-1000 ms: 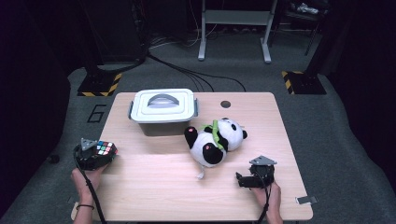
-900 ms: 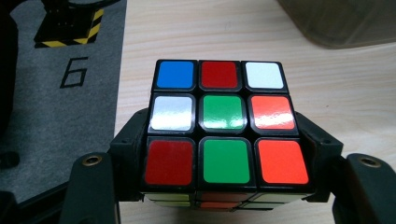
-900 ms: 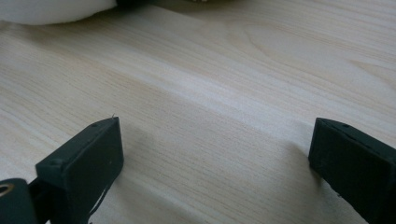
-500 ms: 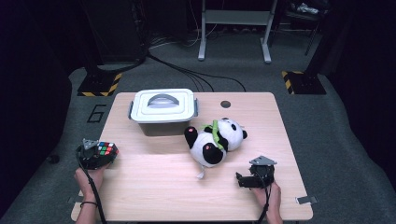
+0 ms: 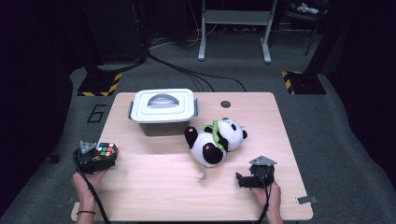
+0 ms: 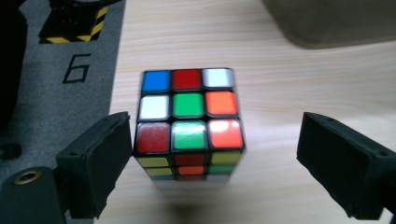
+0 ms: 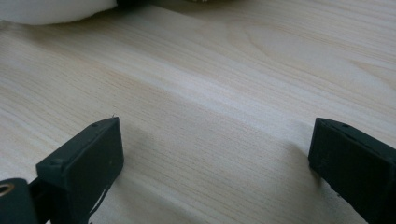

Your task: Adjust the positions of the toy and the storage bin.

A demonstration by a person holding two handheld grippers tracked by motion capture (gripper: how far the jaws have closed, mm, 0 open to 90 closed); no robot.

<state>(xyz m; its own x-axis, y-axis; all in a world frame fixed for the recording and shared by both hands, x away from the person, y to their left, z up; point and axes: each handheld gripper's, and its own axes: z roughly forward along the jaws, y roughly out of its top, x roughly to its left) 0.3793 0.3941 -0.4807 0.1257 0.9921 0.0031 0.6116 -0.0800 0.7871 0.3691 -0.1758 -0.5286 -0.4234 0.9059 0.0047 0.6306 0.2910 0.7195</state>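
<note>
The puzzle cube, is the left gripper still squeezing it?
Apart: in the left gripper view the jaws have just been opening, leaving gaps beside the puzzle cube between the left gripper.

A recording lab: hazard-striped stand bases (image 5: 98, 85), floor cables (image 5: 187, 70), numbered carpet.

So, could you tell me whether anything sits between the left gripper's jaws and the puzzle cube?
Nothing visible does. The puzzle cube stands on the table between the jaws of the left gripper, which have just been opening. One jaw is close beside the cube, and the other stands clear with bare wood between.
</note>
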